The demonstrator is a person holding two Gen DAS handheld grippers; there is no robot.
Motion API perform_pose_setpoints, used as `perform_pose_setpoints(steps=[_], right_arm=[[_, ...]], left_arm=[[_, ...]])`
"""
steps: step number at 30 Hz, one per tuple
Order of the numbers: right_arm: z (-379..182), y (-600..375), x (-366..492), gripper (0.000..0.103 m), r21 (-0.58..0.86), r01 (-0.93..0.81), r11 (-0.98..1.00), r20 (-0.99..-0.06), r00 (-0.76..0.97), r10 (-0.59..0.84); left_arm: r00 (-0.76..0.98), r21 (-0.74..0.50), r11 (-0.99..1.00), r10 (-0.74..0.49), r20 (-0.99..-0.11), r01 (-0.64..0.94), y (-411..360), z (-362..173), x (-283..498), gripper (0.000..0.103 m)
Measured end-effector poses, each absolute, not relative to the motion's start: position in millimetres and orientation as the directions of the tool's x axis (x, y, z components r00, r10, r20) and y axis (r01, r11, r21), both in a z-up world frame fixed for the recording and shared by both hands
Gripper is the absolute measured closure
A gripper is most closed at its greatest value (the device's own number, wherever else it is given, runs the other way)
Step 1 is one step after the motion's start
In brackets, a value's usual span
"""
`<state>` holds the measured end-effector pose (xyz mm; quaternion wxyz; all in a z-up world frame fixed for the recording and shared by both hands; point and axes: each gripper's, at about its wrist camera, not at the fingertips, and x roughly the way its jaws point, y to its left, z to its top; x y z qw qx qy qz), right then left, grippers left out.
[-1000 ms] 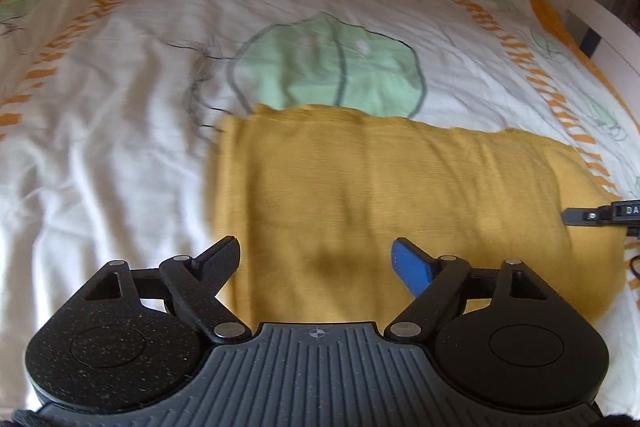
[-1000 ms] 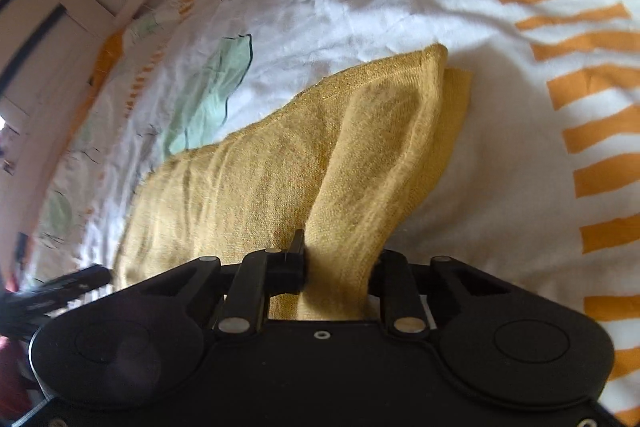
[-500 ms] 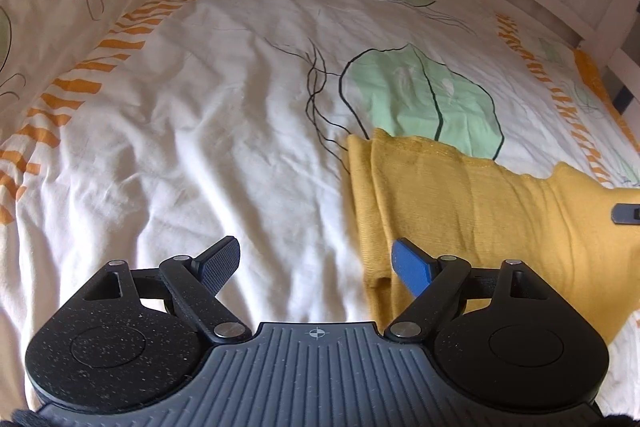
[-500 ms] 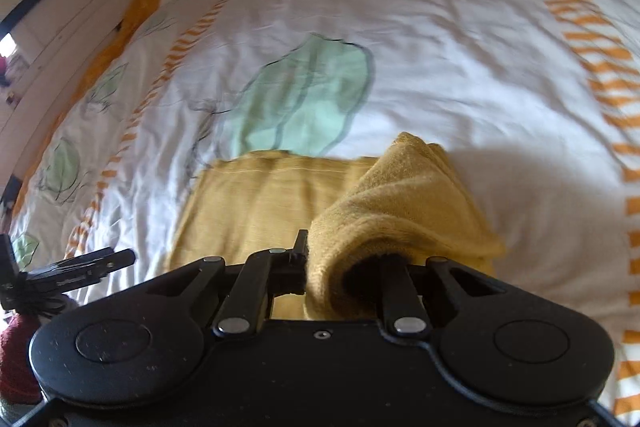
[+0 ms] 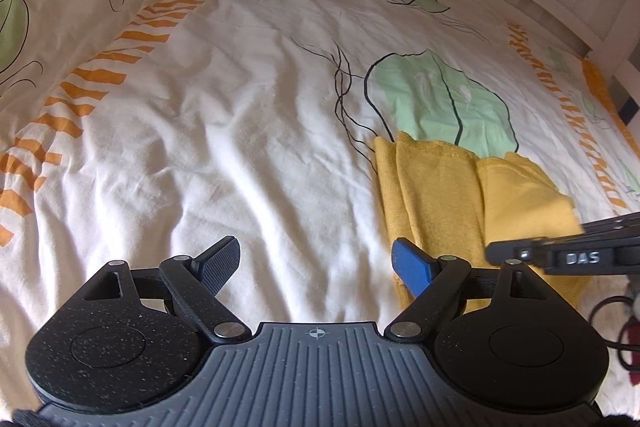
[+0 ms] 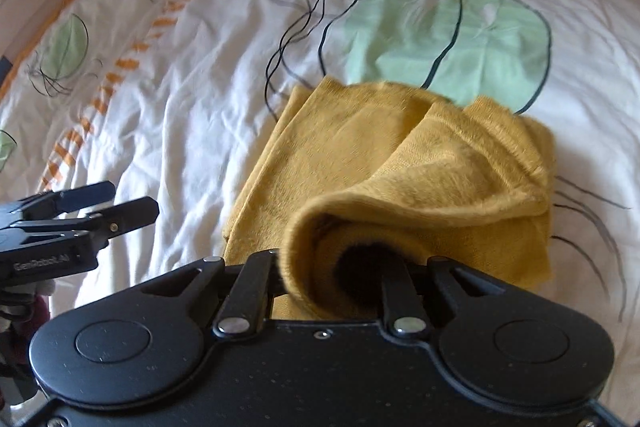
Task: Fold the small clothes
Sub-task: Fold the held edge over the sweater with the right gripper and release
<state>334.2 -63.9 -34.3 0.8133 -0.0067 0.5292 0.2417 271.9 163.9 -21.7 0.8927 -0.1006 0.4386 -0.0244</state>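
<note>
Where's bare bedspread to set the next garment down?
Free: the wide white stretch left of the yellow garment, between it and the orange stripe band; the left gripper hangs open over it. Crowded: the garment's right side, where the right gripper grips a fold as its jaws open.

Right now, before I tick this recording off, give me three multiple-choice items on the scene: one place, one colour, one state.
1. Where does the garment lie?
A. on the printed bedcover, its far edge over a green leaf print
B. on a wooden floor
C. in a basket

2. What colour is the garment?
A. blue
B. mustard yellow
C. red

3. What is between the left gripper's fingers?
A. a sock
B. the garment
C. nothing

Answers:
1 A, cloth overlaps the leaf.
2 B, yellow in both views.
3 C, only bedcover shows between its fingers; the right gripper grips the folded end.
</note>
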Motion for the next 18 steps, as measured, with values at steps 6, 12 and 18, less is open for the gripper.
perform_pose_setpoints(steps=[6, 12, 18], right_arm=[[-31, -50, 333, 0.038, 0.297, -0.398, 0.868, -0.844, 0.316, 0.433], [-11, -37, 333, 0.024, 0.333, -0.412, 0.848, -0.807, 0.34, 0.482], [-7, -22, 327, 0.023, 0.275, -0.464, 0.842, -0.828, 0.331, 0.453]], left_arm=[[0.606, -0.193, 0.98, -0.121, -0.786, -0.055, 170, -24, 272, 0.021], [0.599, -0.182, 0.981, -0.102, -0.794, -0.074, 178, -26, 272, 0.021], [0.6, -0.182, 0.979, -0.091, -0.794, -0.091, 185, -25, 272, 0.021]])
